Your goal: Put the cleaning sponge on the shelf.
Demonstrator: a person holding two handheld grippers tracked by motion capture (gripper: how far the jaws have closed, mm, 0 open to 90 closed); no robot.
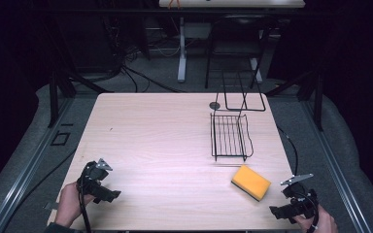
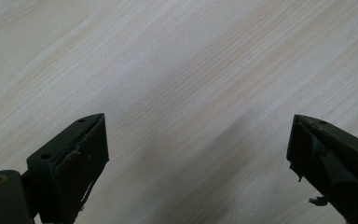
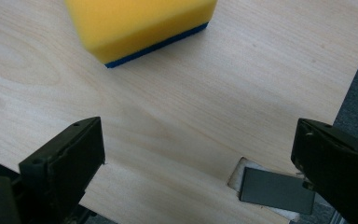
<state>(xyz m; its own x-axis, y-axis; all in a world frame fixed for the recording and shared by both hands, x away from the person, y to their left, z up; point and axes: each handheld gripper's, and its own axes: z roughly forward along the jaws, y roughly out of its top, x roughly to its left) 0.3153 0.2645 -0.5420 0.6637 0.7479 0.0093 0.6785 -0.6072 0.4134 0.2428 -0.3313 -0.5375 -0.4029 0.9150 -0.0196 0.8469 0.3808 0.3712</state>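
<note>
Sponge [image 1: 251,182] — yellow with a dark blue underside — lies flat on the desk [image 1: 165,141] at the near right, just nearer than the black wire rack [image 1: 229,137] and apart from it.

Going left to right: the left tool [image 1: 108,190] is held over the near left corner, well apart from the sponge; its own view shows both jaws spread wide over bare wood, with nothing between them. Mid-desk stands bare. Right of centre, the rack sits with a small dark disc [image 1: 214,105] and a bent wire frame [image 1: 243,94] beyond it at the far edge. Then comes the sponge, and nearest the right corner the right tool [image 1: 284,212], jaws wide apart and empty, pointing toward the sponge [image 3: 140,25] from just short of it.

By my reading, this is the approach step — nothing is gripped yet. The next move calls for the right tool to travel forward until the sponge sits between the jaws, then close across its short sides.

Its long axis runs diagonally, from the far left toward the near right, with one corner pointing at the right tool.
</note>
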